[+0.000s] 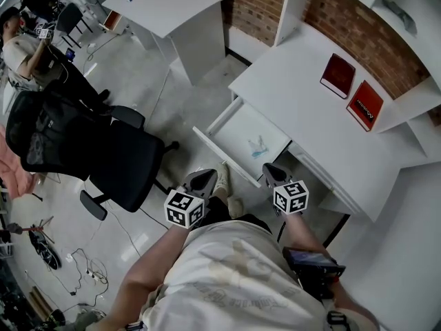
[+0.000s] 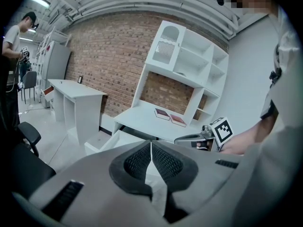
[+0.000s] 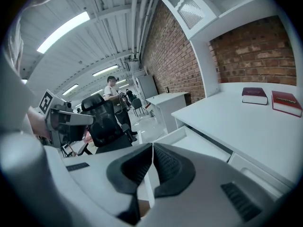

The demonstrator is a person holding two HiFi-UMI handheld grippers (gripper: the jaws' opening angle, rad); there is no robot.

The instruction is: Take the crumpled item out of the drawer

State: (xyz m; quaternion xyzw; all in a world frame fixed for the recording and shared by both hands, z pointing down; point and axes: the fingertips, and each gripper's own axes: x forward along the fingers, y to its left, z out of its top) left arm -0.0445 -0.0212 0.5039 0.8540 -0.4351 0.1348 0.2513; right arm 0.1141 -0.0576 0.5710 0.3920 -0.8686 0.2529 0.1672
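Under white desk (image 1: 296, 95), drawer (image 1: 238, 126) open, crumpled item (image 1: 257, 145) inside untaken; left gripper (image 1: 205, 178) and right gripper (image 1: 270, 172) closed, empty, short of it

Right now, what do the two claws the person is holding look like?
Both the left claw and the right claw have smooth pale grey shells that narrow towards the tip. Inside they are lined with black ribbed pads. Each carries a white cube printed with black square markers. The person wears a pale short-sleeved T-shirt with a faded print.
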